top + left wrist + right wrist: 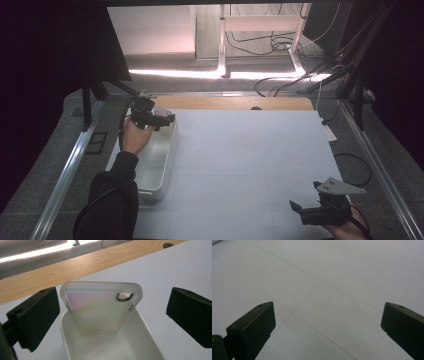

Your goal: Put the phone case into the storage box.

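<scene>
Left gripper view: phone case (100, 308) leans upright inside white tray (150, 340) – propped against its far wall. Left gripper (112, 315) fingers wide, straddling it untouched; right gripper (306, 202) idles wide over worktop (250, 150).

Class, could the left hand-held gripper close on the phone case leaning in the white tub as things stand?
Probably yes. The left hand-held gripper is open, its jaws either side of the phone case, which leans upright against the end of the white tub. Nothing lies between them.
</scene>
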### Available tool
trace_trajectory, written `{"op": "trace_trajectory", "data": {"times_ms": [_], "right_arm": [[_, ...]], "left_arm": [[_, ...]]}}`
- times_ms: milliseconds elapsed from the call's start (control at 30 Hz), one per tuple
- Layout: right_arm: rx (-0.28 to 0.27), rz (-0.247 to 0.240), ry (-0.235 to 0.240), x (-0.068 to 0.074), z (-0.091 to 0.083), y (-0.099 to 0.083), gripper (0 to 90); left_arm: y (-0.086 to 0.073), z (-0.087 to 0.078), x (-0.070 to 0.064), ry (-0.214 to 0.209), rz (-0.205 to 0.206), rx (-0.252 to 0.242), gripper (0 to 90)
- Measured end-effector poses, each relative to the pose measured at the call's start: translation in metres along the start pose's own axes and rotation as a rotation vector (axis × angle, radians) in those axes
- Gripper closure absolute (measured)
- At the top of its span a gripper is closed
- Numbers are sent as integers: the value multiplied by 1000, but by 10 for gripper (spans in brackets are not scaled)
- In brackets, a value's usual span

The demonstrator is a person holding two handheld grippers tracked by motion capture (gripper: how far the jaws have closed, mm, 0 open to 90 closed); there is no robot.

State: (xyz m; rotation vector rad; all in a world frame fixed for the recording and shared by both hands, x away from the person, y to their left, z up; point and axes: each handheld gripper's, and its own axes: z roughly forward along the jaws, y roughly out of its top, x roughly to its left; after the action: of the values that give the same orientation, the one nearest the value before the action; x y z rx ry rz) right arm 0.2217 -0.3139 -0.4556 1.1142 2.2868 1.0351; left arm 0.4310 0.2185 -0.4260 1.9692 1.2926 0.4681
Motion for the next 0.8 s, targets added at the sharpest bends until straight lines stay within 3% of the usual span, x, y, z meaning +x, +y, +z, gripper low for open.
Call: {"op": "trace_trajectory", "data": {"times_ms": [267, 800], "right_arm": [[0, 0, -1, 0, 0, 0, 0], [1, -4, -2, 0, 0, 0, 0]], "left_arm": [[-5, -2, -1, 4, 8, -7, 0], [-14, -8, -4, -30, 19, -18, 0]]}}
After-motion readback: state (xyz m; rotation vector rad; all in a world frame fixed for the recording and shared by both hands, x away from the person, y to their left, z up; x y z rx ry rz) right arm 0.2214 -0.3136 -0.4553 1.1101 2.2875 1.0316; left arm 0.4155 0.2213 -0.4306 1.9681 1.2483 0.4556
